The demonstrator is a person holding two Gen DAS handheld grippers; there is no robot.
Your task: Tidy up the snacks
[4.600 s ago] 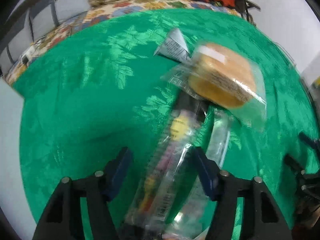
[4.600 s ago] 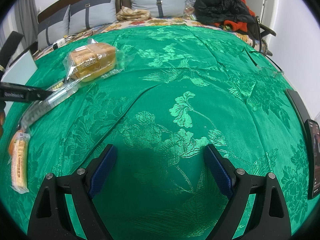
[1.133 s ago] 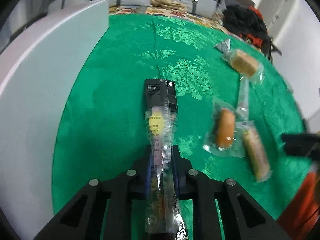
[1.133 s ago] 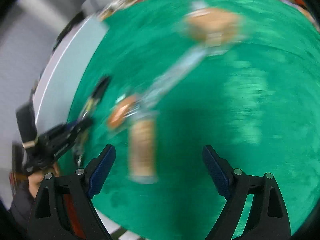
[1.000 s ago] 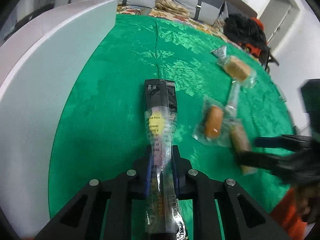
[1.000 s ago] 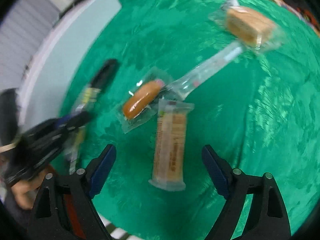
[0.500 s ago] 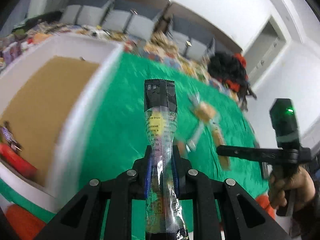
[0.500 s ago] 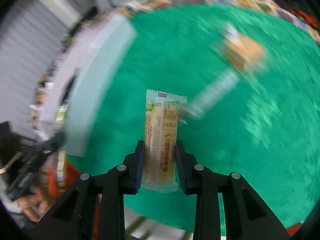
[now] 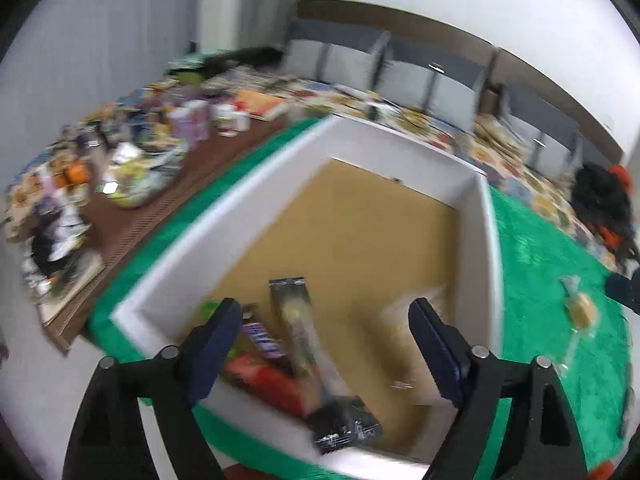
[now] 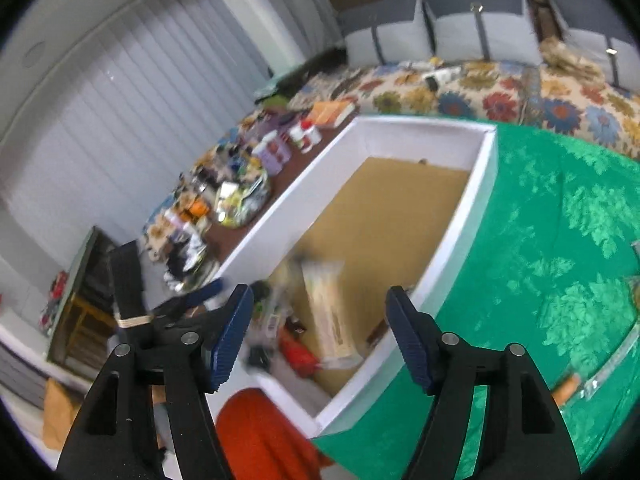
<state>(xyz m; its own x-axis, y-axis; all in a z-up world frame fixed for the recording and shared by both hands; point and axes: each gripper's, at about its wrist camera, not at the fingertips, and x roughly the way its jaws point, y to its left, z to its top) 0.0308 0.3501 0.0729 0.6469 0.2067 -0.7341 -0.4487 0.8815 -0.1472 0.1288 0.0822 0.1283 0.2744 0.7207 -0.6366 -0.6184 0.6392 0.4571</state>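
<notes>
The left gripper [image 9: 320, 344] hangs above the near end of a white box [image 9: 400, 136], its jaws opening and its 2 blue pads [image 9: 436, 344] well apart, pressing on nothing. Between and below them lies a long snack stick [image 9: 304, 332] in a clear and black wrapper. Its long axis runs away from the gripper, the black far end pointing toward the far wall of the box, the near end blurred. It lies free of both pads, inside the box on the brown floor, beside a red packet [image 9: 268, 380] and a dark bar [image 9: 264, 340].

The right gripper [image 10: 320, 328] is also over the box [image 10: 424, 126], jaws opening, pads clear of everything. A pale wafer bar [image 10: 328, 312] lies between and beyond them, lengthwise away from the gripper and leaning slightly left at its far end, blurred, inside the box near the right wall. Green cloth [image 10: 560, 220] spreads to the right of the box.
</notes>
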